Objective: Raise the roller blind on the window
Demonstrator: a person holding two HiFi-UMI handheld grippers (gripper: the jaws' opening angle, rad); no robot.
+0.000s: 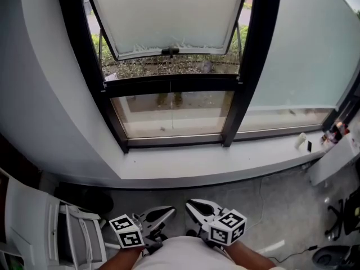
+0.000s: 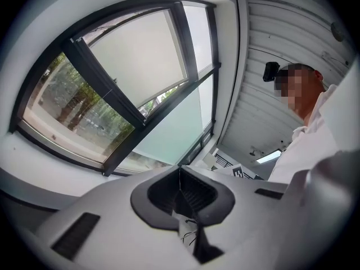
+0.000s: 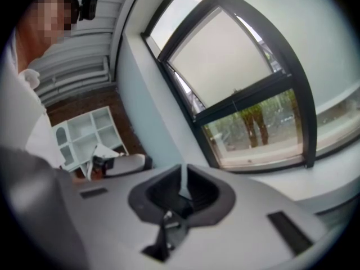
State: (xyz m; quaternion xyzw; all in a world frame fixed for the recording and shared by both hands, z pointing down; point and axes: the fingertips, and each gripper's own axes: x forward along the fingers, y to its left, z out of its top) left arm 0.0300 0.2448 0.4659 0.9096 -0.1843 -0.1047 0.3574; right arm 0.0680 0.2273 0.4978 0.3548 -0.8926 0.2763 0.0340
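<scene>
Roller blind (image 1: 306,49) was a plain pale sheet over the right pane, upper right of the head view, its lower edge near the sill (image 1: 185,167). It was well apart from both grippers at bottom centre. Left gripper (image 1: 166,211) and right gripper (image 1: 192,205) were clenched, empty. Left gripper view caught a ceiling light (image 2: 269,156); head view didn't.

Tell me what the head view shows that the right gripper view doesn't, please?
Only the head view: both tools from above, the left tool and the right tool side by side near the person's body, the grey floor, and small items at the right end of the sill. Only the right gripper view: the person's white shirt, the slatted ceiling, and the right tool's jaws up close, shut with nothing between them. Both: the black-framed window, its tilted-open pane, the sill and the greenery outside.
</scene>
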